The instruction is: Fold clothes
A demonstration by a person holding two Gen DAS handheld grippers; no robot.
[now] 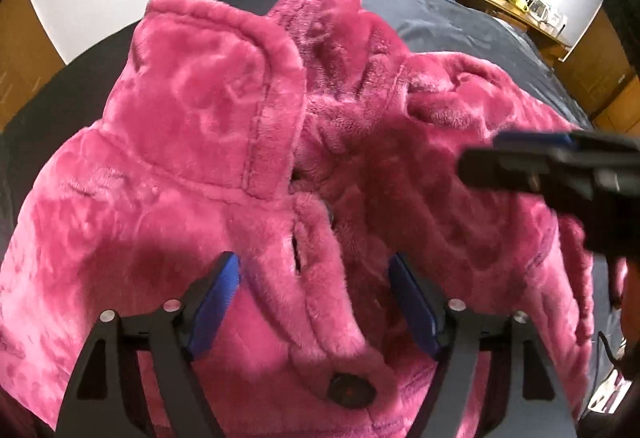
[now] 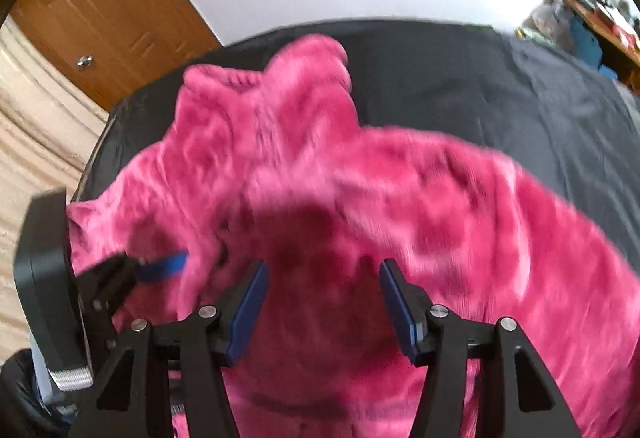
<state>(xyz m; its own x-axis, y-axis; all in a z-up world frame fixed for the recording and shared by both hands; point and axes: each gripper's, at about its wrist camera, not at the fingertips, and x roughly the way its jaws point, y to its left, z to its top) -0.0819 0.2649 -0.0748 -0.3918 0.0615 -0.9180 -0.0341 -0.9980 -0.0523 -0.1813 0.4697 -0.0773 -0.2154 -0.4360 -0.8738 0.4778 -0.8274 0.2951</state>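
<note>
Pink fleece jacket [image 1: 192, 141], hem cut off

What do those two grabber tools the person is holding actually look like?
Both look alike. The left gripper and the right gripper each have two black angular plastic fingers with silver rivets at the joints, tipped with flat blue pads. Seen from outside, the body is a chunky black housing.

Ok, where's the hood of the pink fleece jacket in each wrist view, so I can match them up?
Left wrist: the hood fills the upper left, above the left gripper.
Right wrist: the hood sits top centre, beyond the right gripper.
Shared landmark: the dark bed cover behind the pink fleece jacket.
</note>
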